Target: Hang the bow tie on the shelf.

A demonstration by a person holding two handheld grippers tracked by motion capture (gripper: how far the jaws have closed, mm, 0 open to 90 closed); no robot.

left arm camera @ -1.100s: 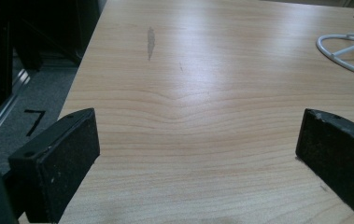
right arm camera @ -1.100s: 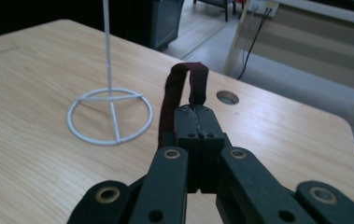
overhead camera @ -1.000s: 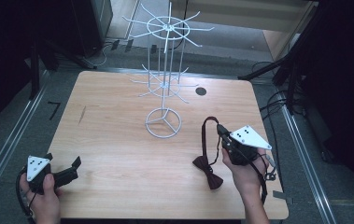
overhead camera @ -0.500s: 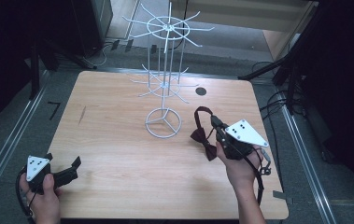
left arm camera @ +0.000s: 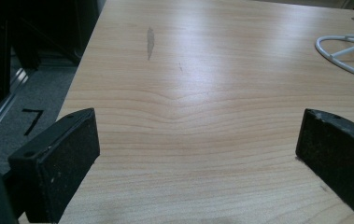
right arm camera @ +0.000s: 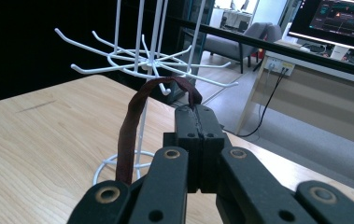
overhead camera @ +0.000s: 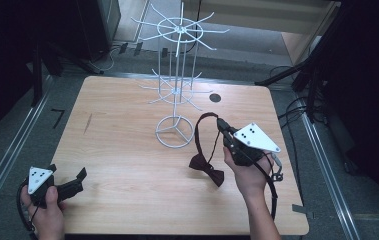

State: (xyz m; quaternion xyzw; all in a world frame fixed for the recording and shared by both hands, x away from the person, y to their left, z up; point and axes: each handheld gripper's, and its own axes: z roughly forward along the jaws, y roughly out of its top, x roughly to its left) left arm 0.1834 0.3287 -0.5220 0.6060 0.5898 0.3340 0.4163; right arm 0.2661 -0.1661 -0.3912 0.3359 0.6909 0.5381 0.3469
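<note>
At the near left corner of the pale wooden table [overhead camera: 127,150], the person's left hand [overhead camera: 47,210] holds the left gripper [overhead camera: 74,182] low over the tabletop, pointing toward the middle of the table; its two black jaws stand wide apart with bare wood between them, gripping nothing. Farther in, on the right side, the right hand [overhead camera: 249,175] holds the right gripper [overhead camera: 220,122] raised above the table and aimed at the stand, the forearm coming in from the near edge. Its jaws are pressed fully together, pinching the thin strap of a dark maroon fabric bow tie [overhead camera: 207,170]. The strap loops up from the jaw tips, and the bow hangs below, just over the wood near the hand. Beyond stands a white wire display stand with radiating hooks [overhead camera: 177,90], its ring base on the table just beside the strap.
</note>
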